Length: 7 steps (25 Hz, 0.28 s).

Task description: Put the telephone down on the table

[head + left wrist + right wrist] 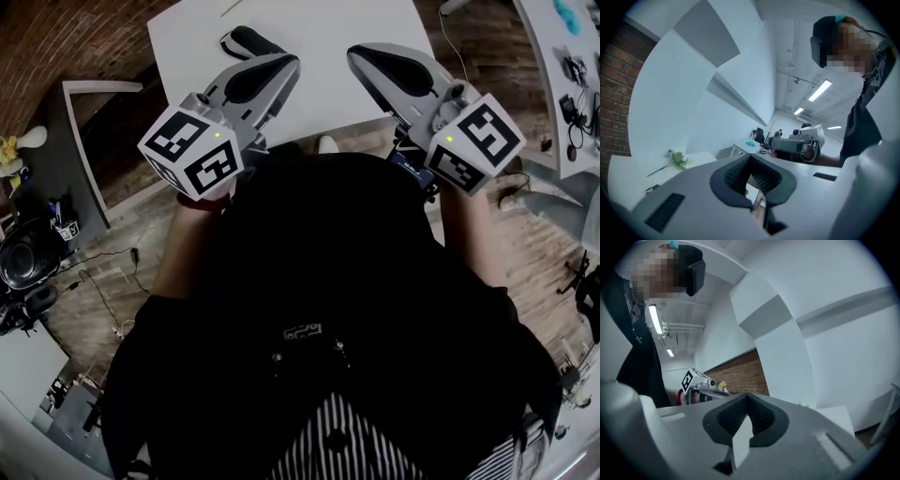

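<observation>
The white bench (328, 23) lies ahead. Both tongs, left (284, 64) and right (361, 56), hang over its near edge, pressed together with nothing between them. A dark handset, likely the phone (248, 41), lies on the bench beyond the left tongs, so the task looks done and only drawing clear remains. No writing is legible, only square markers.

Matt white table (319, 28); wood-plank floor (141, 234); brick wall (740, 373).

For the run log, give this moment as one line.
left claw: shut, empty | right claw: shut, empty | telephone: lying on table
</observation>
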{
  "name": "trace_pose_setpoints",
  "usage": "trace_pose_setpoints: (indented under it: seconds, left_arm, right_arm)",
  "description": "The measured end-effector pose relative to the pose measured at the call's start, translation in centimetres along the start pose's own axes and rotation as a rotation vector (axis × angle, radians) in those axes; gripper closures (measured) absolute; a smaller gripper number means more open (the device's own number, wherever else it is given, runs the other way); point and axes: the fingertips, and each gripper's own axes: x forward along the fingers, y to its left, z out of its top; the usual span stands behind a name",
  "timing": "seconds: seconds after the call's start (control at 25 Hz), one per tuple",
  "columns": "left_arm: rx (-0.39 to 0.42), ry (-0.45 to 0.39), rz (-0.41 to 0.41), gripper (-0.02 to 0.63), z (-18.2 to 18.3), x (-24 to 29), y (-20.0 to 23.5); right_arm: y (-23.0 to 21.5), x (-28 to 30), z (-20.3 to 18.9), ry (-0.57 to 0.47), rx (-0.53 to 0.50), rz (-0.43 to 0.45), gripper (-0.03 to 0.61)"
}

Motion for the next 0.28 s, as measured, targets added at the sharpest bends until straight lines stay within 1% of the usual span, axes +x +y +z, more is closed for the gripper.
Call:
trace_pose_setpoints:
  seconds: [0.28]
  left_arm:
    - [0.022, 0.010, -0.001, 0.615, 1.1, 0.1, -2.0]
  right_arm:
    - [2.1, -1.3, 2.0, -0.015, -0.068, 0.034, 0.577]
